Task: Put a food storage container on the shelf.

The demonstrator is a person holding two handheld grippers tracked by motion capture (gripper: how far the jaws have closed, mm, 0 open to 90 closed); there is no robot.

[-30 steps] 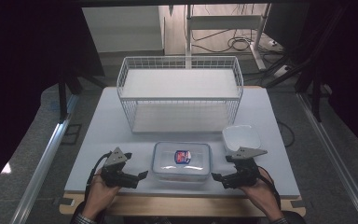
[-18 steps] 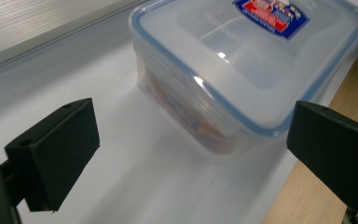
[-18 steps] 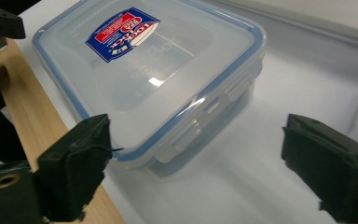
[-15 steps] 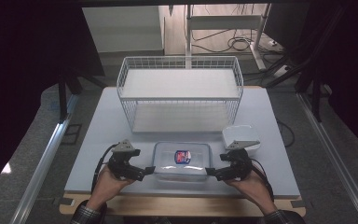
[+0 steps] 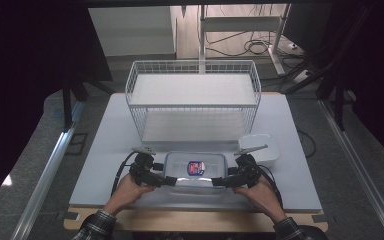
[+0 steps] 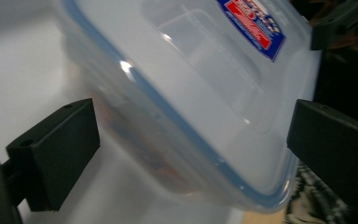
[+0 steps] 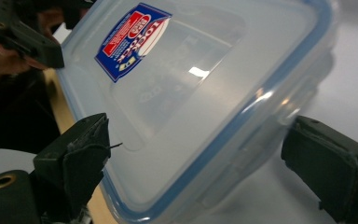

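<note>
Both grippers, left (image 5: 166, 181) and right (image 5: 221, 182), being moved inward to container (image 5: 195, 171); jaws apart, apparently not yet clamping.

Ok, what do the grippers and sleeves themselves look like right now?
Both the left gripper and right gripper are black with blocky, squared jaws, each topped by a grey three-cornered plate. A black cable loops from each. The person wears plaid sleeves with dark and light checks.

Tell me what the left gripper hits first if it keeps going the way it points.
Probably the container: its corner sits between the left gripper's open fingers, right ahead. How near is unclear.
</note>
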